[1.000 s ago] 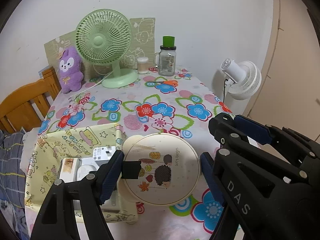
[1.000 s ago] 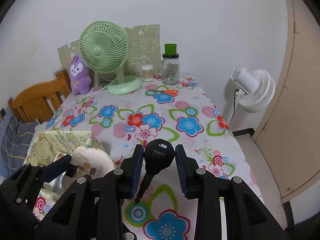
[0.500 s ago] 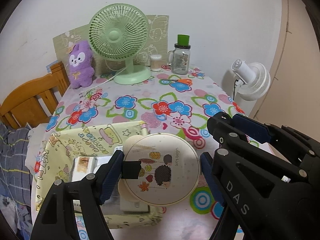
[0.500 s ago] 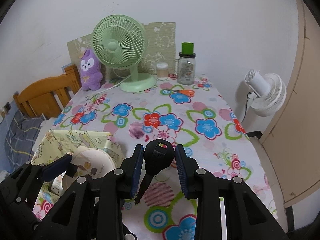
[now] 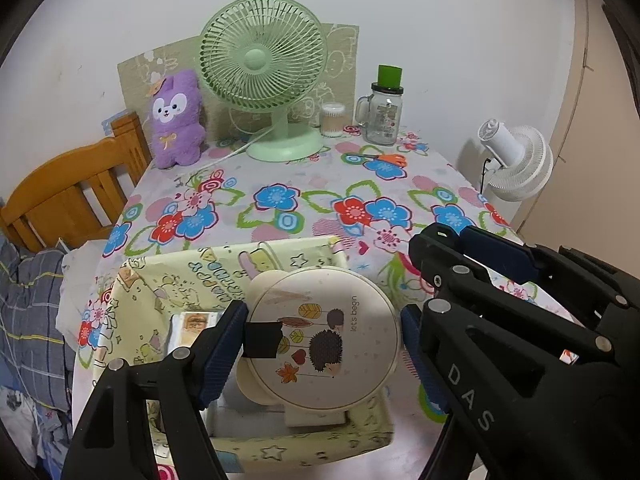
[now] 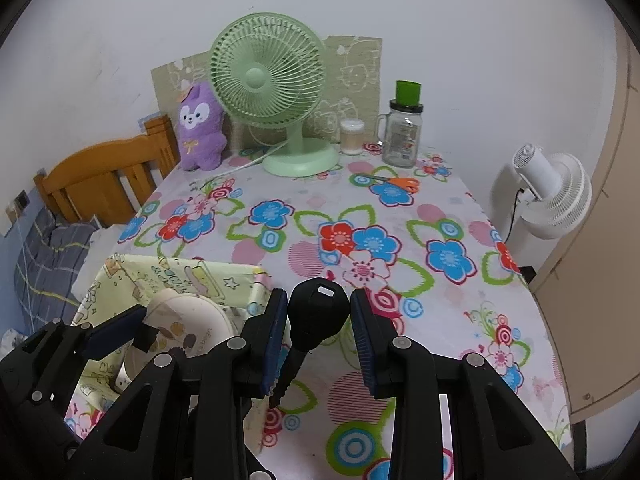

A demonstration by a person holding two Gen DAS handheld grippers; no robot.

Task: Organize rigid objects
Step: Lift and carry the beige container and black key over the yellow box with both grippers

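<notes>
My left gripper [image 5: 322, 344] is shut on a round cream case [image 5: 326, 340] with a hedgehog picture, held above the yellow cartoon-print box [image 5: 192, 280] at the table's near left. Inside that box lie a small packet [image 5: 192, 326] and a white block [image 5: 316, 418], partly hidden by the case. My right gripper [image 6: 319, 320] is shut on a black key [image 6: 316, 316], blade hanging down, over the flowered tablecloth just right of the box [image 6: 176, 276]. The left gripper and the case [image 6: 180, 320] show at lower left in the right wrist view.
At the table's back stand a green desk fan [image 5: 264, 68], a purple plush toy [image 5: 176, 120], a small cotton-swab jar [image 5: 332, 120] and a glass mug jar with green lid [image 5: 384, 116]. Orange scissors [image 5: 384, 158] lie near them. A wooden chair [image 5: 68, 196] is left, a white fan [image 5: 516, 160] right.
Both grippers have moved back toward the near edge and left, keeping their grips; the case now hangs over the yellow box instead of at its right edge.
</notes>
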